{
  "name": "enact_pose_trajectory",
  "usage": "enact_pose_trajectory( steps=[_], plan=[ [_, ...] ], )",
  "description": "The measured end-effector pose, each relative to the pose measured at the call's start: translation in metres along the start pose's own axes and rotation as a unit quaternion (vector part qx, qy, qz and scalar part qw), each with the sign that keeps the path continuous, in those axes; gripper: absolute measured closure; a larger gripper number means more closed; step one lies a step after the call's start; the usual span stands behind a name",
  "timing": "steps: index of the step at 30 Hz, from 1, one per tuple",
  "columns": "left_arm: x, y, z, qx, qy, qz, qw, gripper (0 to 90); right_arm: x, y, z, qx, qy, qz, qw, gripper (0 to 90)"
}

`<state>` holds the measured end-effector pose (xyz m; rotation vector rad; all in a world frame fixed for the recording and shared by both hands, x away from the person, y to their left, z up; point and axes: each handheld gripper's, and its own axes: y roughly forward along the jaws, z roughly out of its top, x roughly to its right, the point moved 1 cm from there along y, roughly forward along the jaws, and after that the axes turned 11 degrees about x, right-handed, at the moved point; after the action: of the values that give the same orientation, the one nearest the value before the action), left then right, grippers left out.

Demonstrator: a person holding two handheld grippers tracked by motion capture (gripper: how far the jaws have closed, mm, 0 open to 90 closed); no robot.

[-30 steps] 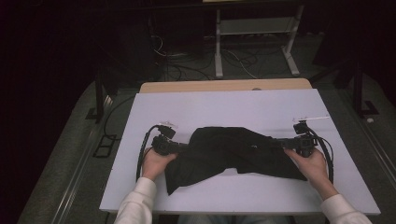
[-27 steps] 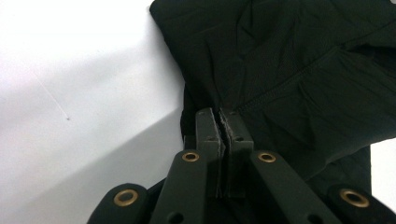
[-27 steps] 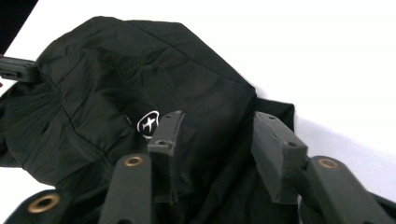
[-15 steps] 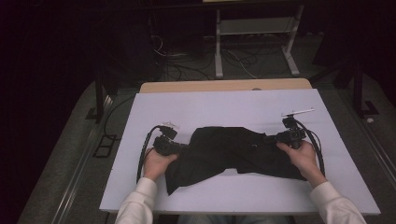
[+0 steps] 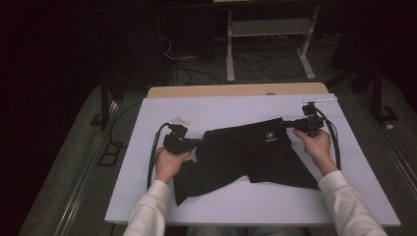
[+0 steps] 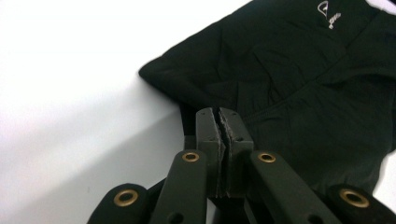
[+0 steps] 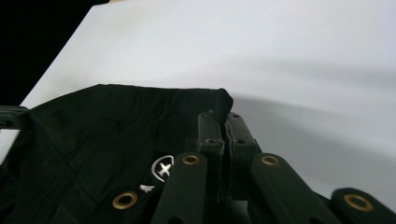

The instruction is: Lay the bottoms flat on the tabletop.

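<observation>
A black garment (image 5: 251, 147) with a small white logo (image 5: 270, 137) lies spread across the white table top (image 5: 236, 108). My left gripper (image 5: 196, 142) is shut on the garment's left edge; in the left gripper view the jaws (image 6: 218, 116) are pressed together over the dark cloth (image 6: 299, 84). My right gripper (image 5: 288, 123) is shut on the garment's far right corner. In the right gripper view its jaws (image 7: 223, 122) pinch that corner of the cloth (image 7: 93, 135), and the logo (image 7: 163, 169) shows beside them.
A wooden table edge (image 5: 236, 91) runs along the far side of the white top. Beyond it stands a white metal rack (image 5: 268, 29) with loose cables (image 5: 187, 73) on the dark floor. A cable (image 5: 153, 152) trails from each gripper over the table.
My right hand has moved toward the far side of the table, drawing the garment's right corner with it; the logo now shows. The left hand has kept still.
</observation>
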<state>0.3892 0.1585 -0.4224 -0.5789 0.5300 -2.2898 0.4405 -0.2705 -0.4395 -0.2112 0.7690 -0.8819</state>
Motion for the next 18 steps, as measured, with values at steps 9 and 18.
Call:
enact_pose_trajectory(
  steps=[9, 18],
  plan=[
    [0.019, 0.037, -0.013, -0.052, 0.008, -0.029, 0.9982, 85.5, 0.034, -0.013, -0.009, -0.001, 0.028, -0.041, 0.9988, 85.7],
    [0.019, 0.042, -0.015, -0.066, -0.006, -0.049, 0.9966, 64.1, 0.050, -0.022, -0.013, -0.010, 0.036, -0.075, 0.9965, 85.7]
  ],
)
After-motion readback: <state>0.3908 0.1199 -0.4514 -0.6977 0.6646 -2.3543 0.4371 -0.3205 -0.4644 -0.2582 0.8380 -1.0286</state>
